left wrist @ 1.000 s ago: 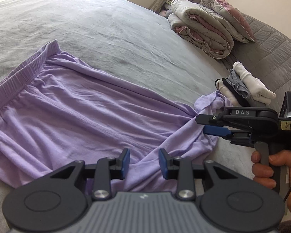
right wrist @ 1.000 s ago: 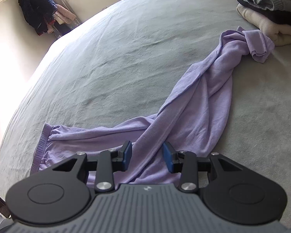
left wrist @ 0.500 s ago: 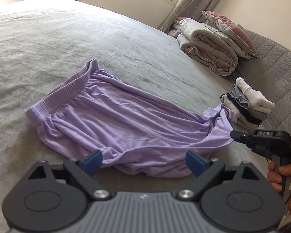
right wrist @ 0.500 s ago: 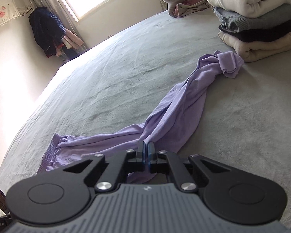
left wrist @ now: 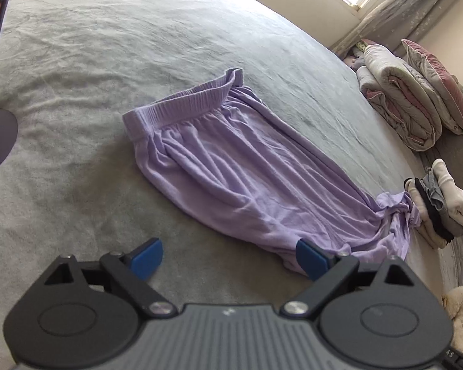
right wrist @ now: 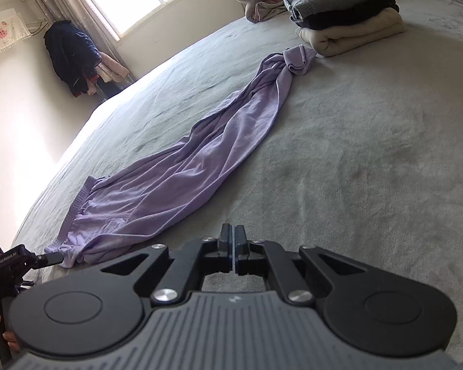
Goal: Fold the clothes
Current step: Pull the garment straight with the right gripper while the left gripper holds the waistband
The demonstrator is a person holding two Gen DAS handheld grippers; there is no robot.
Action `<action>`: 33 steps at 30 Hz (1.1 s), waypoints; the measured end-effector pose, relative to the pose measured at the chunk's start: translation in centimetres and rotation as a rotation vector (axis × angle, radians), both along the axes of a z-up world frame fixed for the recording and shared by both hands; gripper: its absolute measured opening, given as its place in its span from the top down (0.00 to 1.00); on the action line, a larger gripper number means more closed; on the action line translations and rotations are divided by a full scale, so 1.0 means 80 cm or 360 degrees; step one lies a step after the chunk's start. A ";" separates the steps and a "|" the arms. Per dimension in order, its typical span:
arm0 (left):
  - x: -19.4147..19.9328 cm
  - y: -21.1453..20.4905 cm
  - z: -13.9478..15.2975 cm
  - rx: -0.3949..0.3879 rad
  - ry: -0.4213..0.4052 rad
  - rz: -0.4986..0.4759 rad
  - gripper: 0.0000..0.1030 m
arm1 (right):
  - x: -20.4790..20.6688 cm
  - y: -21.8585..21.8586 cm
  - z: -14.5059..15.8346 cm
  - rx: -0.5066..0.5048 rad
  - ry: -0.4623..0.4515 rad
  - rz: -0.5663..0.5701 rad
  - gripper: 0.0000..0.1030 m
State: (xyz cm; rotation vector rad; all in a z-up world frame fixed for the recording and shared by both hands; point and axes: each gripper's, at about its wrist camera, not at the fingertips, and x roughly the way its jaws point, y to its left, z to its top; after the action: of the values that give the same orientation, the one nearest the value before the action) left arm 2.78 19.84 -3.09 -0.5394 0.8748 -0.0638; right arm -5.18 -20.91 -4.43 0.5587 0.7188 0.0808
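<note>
A grey bed (left wrist: pixel 77 61) fills both views. Nearest, the left tongs (left wrist: pixel 228 257) stand wide open and empty; the right tongs (right wrist: pixel 232 243) are closed on nothing. Beyond lie the purple trousers (left wrist: pixel 247 178), stretched toward folded clothes (right wrist: pixel 348 15) at the far edge.

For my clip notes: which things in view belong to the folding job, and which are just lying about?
Job:
- purple pants, lying unfolded along the bed
- left gripper, open
- right gripper, shut, holding nothing

Lying about:
- stack of folded clothes
- rolled quilt
- pillow
- dark jacket hanging by the window
</note>
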 end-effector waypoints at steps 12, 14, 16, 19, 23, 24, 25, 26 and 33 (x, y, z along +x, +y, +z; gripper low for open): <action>-0.003 0.007 -0.009 0.0044 -0.0104 0.0210 0.40 | 0.014 0.029 -0.022 0.0183 -0.0100 -0.0041 0.49; -0.002 0.011 -0.011 0.0012 -0.0105 0.0257 0.44 | 0.023 0.035 -0.023 0.0173 -0.0108 -0.0049 0.49; -0.001 0.014 -0.012 -0.0013 -0.0104 0.0296 0.49 | 0.032 0.037 -0.025 0.0196 -0.0111 -0.0072 0.49; 0.000 0.018 -0.015 -0.0035 -0.0101 0.0336 0.53 | 0.045 0.037 -0.030 0.0250 -0.0122 -0.0127 0.49; 0.001 0.019 -0.016 -0.0034 -0.0105 0.0358 0.57 | 0.056 0.038 -0.032 0.0289 -0.0144 -0.0189 0.49; 0.001 0.019 -0.017 -0.0033 -0.0107 0.0361 0.58 | 0.059 0.039 -0.032 0.0286 -0.0151 -0.0200 0.49; 0.001 0.019 -0.017 -0.0031 -0.0109 0.0365 0.58 | 0.060 0.040 -0.032 0.0278 -0.0157 -0.0209 0.50; 0.001 0.019 -0.017 -0.0028 -0.0110 0.0371 0.59 | 0.061 0.041 -0.033 0.0271 -0.0165 -0.0219 0.51; 0.004 0.022 -0.019 -0.0036 -0.0115 0.0409 0.62 | 0.066 0.045 -0.038 0.0257 -0.0202 -0.0311 0.63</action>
State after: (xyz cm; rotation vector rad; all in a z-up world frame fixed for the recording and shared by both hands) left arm 3.13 21.63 -4.64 -0.6628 0.7294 0.1405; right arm 0.13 -17.31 -7.50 0.7690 0.5341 -0.0076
